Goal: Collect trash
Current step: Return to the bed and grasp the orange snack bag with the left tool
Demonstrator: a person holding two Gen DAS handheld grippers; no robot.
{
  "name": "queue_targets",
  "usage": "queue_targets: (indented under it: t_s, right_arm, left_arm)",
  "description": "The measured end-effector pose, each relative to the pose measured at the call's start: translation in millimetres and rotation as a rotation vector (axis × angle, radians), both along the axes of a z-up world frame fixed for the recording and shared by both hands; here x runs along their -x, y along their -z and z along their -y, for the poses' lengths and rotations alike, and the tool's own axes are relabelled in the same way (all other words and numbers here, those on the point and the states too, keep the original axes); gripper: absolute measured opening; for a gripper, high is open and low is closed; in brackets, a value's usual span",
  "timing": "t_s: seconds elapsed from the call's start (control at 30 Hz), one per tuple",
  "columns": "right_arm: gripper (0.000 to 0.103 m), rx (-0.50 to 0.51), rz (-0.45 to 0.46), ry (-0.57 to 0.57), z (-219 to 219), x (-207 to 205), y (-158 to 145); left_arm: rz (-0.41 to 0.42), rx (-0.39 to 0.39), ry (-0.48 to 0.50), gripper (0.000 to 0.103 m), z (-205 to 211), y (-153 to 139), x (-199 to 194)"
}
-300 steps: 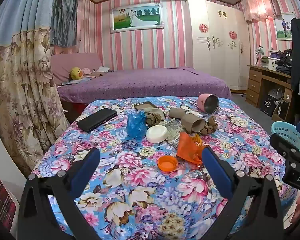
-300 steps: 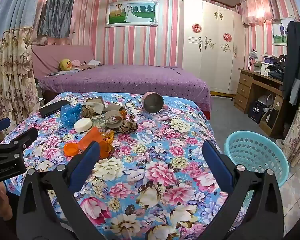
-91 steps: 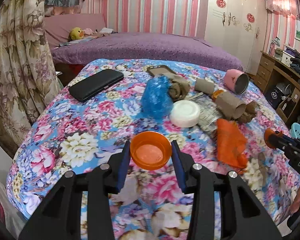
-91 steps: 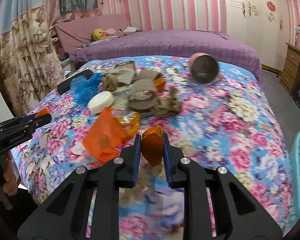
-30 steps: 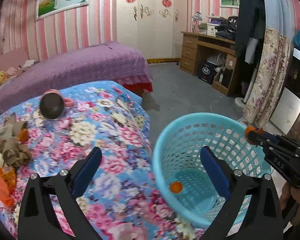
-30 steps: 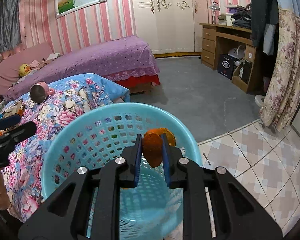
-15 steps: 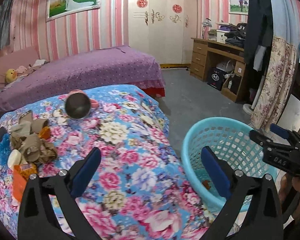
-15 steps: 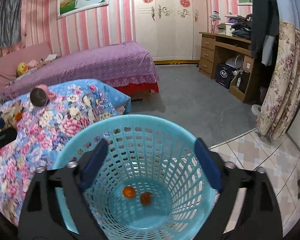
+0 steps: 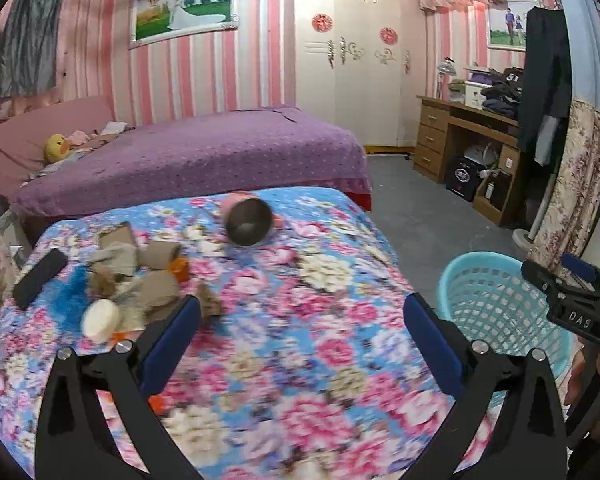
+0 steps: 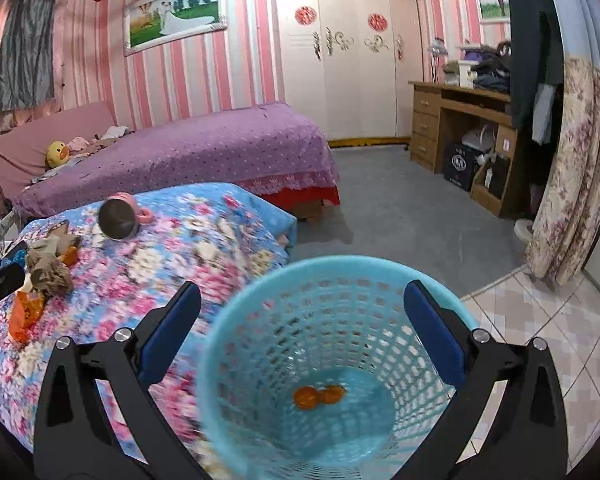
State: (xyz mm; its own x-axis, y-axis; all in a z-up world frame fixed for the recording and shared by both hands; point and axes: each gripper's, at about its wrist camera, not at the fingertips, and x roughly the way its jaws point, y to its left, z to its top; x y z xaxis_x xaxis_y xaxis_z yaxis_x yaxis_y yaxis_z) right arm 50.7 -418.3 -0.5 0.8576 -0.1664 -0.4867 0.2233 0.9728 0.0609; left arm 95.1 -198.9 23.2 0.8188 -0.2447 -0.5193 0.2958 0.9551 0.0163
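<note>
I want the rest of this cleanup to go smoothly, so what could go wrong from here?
1. A black phone lies right beside the trash pile on the table; it might get grabbed by mistake.
2. The pink mug lies on its side near the pile; a nudge could roll it off.
3. The blue basket looks light and stands at the table's edge; the open right gripper could tip it.

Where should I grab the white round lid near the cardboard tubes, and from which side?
Take the white round lid across its rim, probably coming from above on its near side with the open left gripper. It looks like a low disc, so the rim offers two opposed faces. Brown cardboard scraps crowd its far side, and something orange pokes out beside it, so keep the pads clear of those.
</note>
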Motion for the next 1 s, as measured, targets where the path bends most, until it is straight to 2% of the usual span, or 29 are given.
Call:
queue_targets:
  t_s: [0.27, 0.57, 0.7, 1.0]
  right_arm:
    - [0.099, -0.004, 0.010, -0.086, -80.5, -7.7, -12.6]
    - [0.099, 0.031, 0.000, -0.180, -168.0, -12.1, -4.3]
    - [0.099, -0.014, -0.021, -0.217, -187.6, -16.1, 7.7]
    - [0.099, 0.022, -0.080, -0.244, -201.4, -27.7, 31.1]
  left_arm:
    - [0.013, -0.011, -0.089, 0.099, -78.9, -0.4, 10.3]
    - [-0.016, -0.025, -0.213, 0.099, -160.9, 27.1, 10.4]
    - [-0.037, -0.012, -0.255, 0.099, -187.4, 42.2, 6.1]
    - [-0.080, -0.018, -0.279, 0.099, -214.3, 62.9, -0.1]
